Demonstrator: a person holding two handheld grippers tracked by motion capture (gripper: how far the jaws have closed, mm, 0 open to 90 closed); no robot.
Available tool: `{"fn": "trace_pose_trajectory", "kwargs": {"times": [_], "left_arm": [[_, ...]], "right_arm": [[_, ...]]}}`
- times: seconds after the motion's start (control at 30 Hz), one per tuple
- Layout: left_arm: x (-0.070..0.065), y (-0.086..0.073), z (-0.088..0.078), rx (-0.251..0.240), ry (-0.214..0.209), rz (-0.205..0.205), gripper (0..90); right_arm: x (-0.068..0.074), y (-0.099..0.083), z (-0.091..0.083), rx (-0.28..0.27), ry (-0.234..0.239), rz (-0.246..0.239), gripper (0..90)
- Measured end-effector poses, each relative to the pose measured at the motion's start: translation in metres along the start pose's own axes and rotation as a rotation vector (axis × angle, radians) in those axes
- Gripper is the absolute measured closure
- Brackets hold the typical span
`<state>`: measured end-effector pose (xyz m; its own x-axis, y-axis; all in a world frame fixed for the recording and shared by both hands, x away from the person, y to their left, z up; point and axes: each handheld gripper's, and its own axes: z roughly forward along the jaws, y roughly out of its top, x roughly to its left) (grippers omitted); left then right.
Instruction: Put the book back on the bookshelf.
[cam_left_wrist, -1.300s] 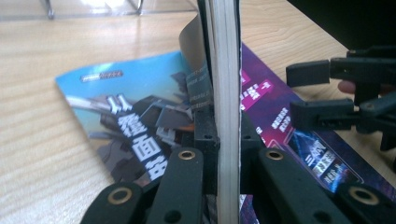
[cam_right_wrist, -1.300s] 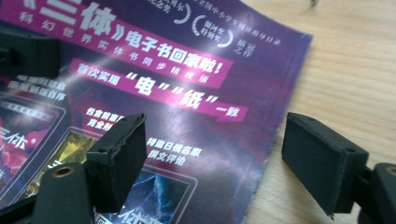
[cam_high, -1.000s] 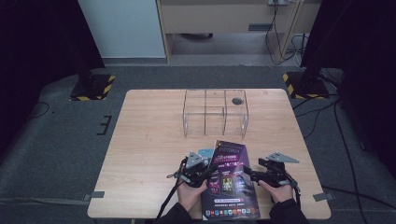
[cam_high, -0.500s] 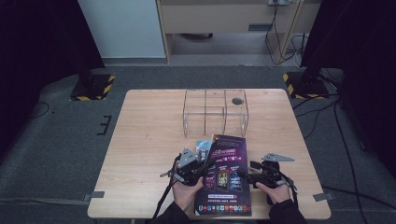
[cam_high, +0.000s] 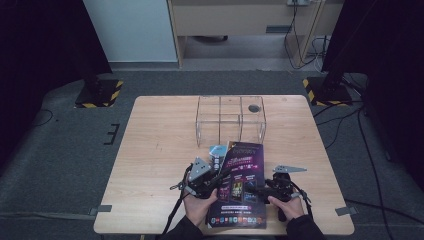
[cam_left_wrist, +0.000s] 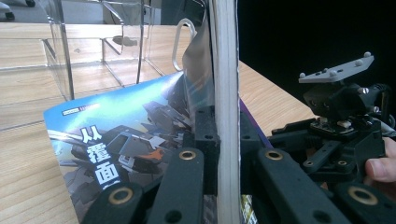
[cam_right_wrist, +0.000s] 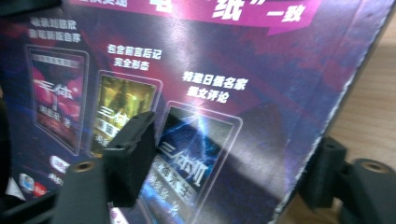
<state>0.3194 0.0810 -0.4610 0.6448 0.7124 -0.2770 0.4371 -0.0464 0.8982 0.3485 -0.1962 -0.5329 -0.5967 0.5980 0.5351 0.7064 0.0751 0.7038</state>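
While the left gripper (cam_high: 216, 179) sits at about seven o'clock on the wooden table (cam_high: 155, 150), its jaws are clamped flat on the edge of the purple book (cam_high: 241, 184), whose pale page block (cam_left_wrist: 227, 107) stands upright between them in the left gripper view. This book lies near the table's six o'clock edge, partly over a blue booklet (cam_left_wrist: 116, 140), with the clear acrylic organiser (cam_high: 230, 119) beyond at twelve o'clock. I judge the book stiff, moderately heavy and glossy, so likely slippery; the bound edges look the best places to grip. At five o'clock the right gripper (cam_right_wrist: 224, 163) has just been closing: its jaws stand apart astride the book's right edge, one over the cover, one outside, not yet pinching.
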Motion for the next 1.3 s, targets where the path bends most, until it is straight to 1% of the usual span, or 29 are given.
{"fn": "trace_pose_trajectory", "kwargs": {"times": [0.07, 0.13, 0.27, 0.3, 0.37, 0.47, 0.5, 0.6, 0.67, 0.73, 0.8, 0.9, 0.97, 1.07, 1.1, 1.13, 1.17, 1.23, 1.3], "left_arm": [[0.0, 0.0, 0.0, -0.002, 0.0, -0.001, 83.9], [0.001, 0.0, -0.001, -0.006, 0.001, 0.0, 83.9], [0.003, 0.0, -0.001, -0.012, 0.003, -0.006, 83.9], [0.003, 0.0, -0.001, -0.012, 0.003, -0.006, 83.8], [0.004, 0.0, -0.001, -0.01, 0.009, -0.005, 83.8], [0.006, 0.0, -0.001, -0.007, 0.013, -0.008, 83.8], [0.007, 0.0, -0.001, -0.005, 0.015, -0.009, 83.8], [0.01, 0.0, -0.002, 0.003, 0.021, -0.01, 83.7], [0.012, 0.0, -0.002, 0.006, 0.029, -0.011, 83.6], [0.013, 0.0, -0.002, 0.008, 0.032, -0.011, 83.5], [0.017, -0.001, -0.004, 0.014, 0.037, -0.015, 83.2], [0.021, -0.001, -0.006, 0.009, 0.045, -0.024, 81.8], [0.025, -0.001, -0.007, 0.011, 0.037, -0.04, 79.9], [0.028, -0.001, -0.008, 0.017, 0.035, -0.043, 76.5], [0.029, -0.001, -0.008, 0.018, 0.037, -0.042, 75.3], [0.029, -0.001, -0.008, 0.018, 0.039, -0.041, 73.7], [0.03, -0.001, -0.008, 0.021, 0.039, -0.042, 72.8], [0.031, -0.001, -0.008, 0.024, 0.043, -0.041, 68.4], [0.033, -0.001, -0.01, 0.026, 0.052, -0.031, 63.1]], "right_arm": [[0.0, 0.0, 0.0, 0.005, 0.002, 0.013, 36.1], [-0.001, 0.001, -0.002, 0.008, 0.007, 0.043, 42.5], [-0.002, 0.004, -0.008, 0.003, 0.027, 0.082, 55.7], [0.0, 0.004, -0.009, 0.004, 0.035, 0.097, 59.3], [0.001, 0.005, -0.011, 0.004, 0.047, 0.112, 65.5], [0.003, 0.006, -0.014, -0.003, 0.067, 0.117, 72.3], [0.004, 0.007, -0.015, -0.011, 0.073, 0.113, 74.0], [0.007, 0.007, -0.017, -0.018, 0.076, 0.112, 76.0], [0.008, 0.008, -0.018, -0.026, 0.079, 0.099, 77.0], [0.01, 0.009, -0.019, -0.034, 0.082, 0.1, 78.3], [0.012, 0.01, -0.021, -0.044, 0.086, 0.091, 79.5], [0.015, 0.012, -0.024, -0.06, 0.091, 0.084, 81.5], [0.016, 0.014, -0.026, -0.068, 0.094, 0.081, 82.5], [0.018, 0.016, -0.029, -0.085, 0.1, 0.077, 84.0], [0.019, 0.016, -0.03, -0.091, 0.1, 0.066, 84.1], [0.02, 0.017, -0.031, -0.089, 0.098, 0.069, 84.1], [0.021, 0.018, -0.032, -0.093, 0.096, 0.06, 84.2], [0.023, 0.019, -0.034, -0.1, 0.094, 0.049, 84.2], [0.024, 0.021, -0.036, -0.109, 0.095, 0.042, 84.3]]}}
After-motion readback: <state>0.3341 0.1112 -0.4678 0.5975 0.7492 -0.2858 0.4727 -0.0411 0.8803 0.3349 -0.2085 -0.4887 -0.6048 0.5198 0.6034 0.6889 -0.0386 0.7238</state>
